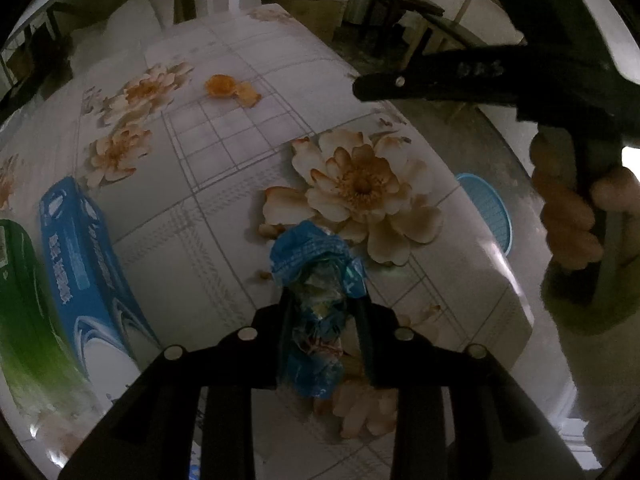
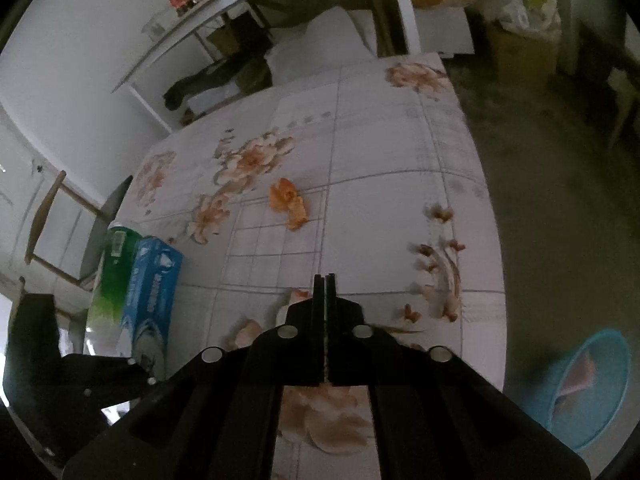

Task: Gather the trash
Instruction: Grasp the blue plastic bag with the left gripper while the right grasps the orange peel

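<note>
My left gripper [image 1: 322,298] is shut on a crumpled blue plastic wrapper [image 1: 316,248] and holds it just above the flowered tablecloth [image 1: 224,184]. Pieces of orange peel [image 1: 232,90] lie farther back on the cloth; the right wrist view shows this orange peel [image 2: 288,202] ahead of my right gripper [image 2: 325,278]. That gripper's jaws are pressed together with nothing between them. From the left wrist view, the right gripper [image 1: 360,88] hovers over the table's right edge, held by a person's hand [image 1: 568,216].
A blue basket [image 2: 588,388] stands on the floor right of the table, with something pinkish inside. A blue box [image 1: 80,248] and a green box [image 1: 20,300] lie at the table's left edge. Shelves, chairs and cardboard boxes stand behind the table.
</note>
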Demonstrator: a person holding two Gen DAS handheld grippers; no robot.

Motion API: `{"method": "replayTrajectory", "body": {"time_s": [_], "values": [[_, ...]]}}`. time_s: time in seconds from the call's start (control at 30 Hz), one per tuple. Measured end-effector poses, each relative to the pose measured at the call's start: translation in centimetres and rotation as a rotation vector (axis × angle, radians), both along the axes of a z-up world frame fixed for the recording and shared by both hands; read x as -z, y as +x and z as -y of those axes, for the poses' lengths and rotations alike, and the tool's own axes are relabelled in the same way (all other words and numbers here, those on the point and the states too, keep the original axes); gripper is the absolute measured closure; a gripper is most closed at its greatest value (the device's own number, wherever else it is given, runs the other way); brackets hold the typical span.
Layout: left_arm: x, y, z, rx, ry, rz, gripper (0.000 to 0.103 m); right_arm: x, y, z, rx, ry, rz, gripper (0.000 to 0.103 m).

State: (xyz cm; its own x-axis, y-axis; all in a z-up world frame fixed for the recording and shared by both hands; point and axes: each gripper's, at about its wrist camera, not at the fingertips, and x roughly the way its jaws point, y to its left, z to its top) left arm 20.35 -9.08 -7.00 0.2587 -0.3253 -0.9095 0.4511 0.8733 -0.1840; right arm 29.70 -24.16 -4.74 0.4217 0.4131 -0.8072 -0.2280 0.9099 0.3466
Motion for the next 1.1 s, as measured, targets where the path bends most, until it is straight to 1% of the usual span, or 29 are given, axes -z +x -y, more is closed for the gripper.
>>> {"method": "replayTrajectory", "body": {"time_s": [0.03,0.07,0.13,0.17,0.23,0.3,0.43,0.5,0.53,0.57,0.63,0.67,0.77,0.83,0.93,1.0,1.1], "values": [[0.1,0.0,-0.1,0.000,0.001,-0.001,0.074,-0.2,0.4,-0.2,-0.001,-0.010,0.009,0.093],[0.2,0.1,-0.1,-0.003,0.002,-0.003,0.074,-0.4,0.9,-0.5,-0.003,-0.025,0.018,0.078],[0.3,0.3,-0.2,-0.010,-0.001,-0.006,0.074,-0.5,2.2,-1.6,-0.020,-0.039,0.042,0.061],[0.3,0.3,0.0,-0.012,0.000,-0.006,0.074,-0.5,2.9,-2.2,-0.029,-0.041,0.049,0.059],[0.2,0.4,0.0,-0.013,0.003,-0.007,0.074,0.2,4.8,-3.8,-0.057,-0.058,0.039,0.059],[0.1,0.3,0.3,-0.014,0.006,-0.007,0.074,1.2,6.6,-5.6,-0.089,-0.097,0.030,0.059],[0.2,0.5,0.2,-0.015,0.003,-0.011,0.074,3.2,8.4,-8.1,-0.141,-0.175,0.005,0.060],[0.2,0.6,0.2,-0.016,-0.002,-0.014,0.074,3.6,8.6,-8.6,-0.157,-0.190,0.013,0.067],[0.2,0.6,0.2,-0.015,-0.003,-0.014,0.073,3.6,8.6,-8.8,-0.164,-0.201,0.015,0.081],[0.2,0.6,0.2,-0.014,-0.003,-0.013,0.073,3.6,8.7,-8.8,-0.165,-0.195,0.009,0.087],[0.0,0.7,0.3,-0.014,-0.006,-0.014,0.073,3.4,8.6,-8.5,-0.159,-0.164,0.002,0.094],[0.0,0.8,0.3,-0.014,-0.008,-0.015,0.072,3.3,8.5,-8.2,-0.151,-0.158,-0.002,0.096],[0.1,0.8,0.2,-0.016,-0.014,-0.018,0.071,3.1,7.9,-6.7,-0.109,-0.126,-0.015,0.097],[0.1,0.8,0.1,-0.020,-0.024,-0.024,0.069,2.7,6.6,-4.9,-0.065,-0.083,-0.019,0.097],[-0.2,0.9,-0.4,-0.029,-0.066,-0.042,0.061,2.0,4.3,-2.3,0.001,-0.031,-0.021,0.097],[-0.4,0.9,-0.7,-0.028,-0.079,-0.045,0.051,1.5,2.2,-0.1,0.053,0.016,-0.030,0.097],[-0.7,0.8,-1.1,-0.018,-0.087,-0.048,0.044,1.0,-0.9,1.8,0.107,0.053,-0.041,0.097]]}}
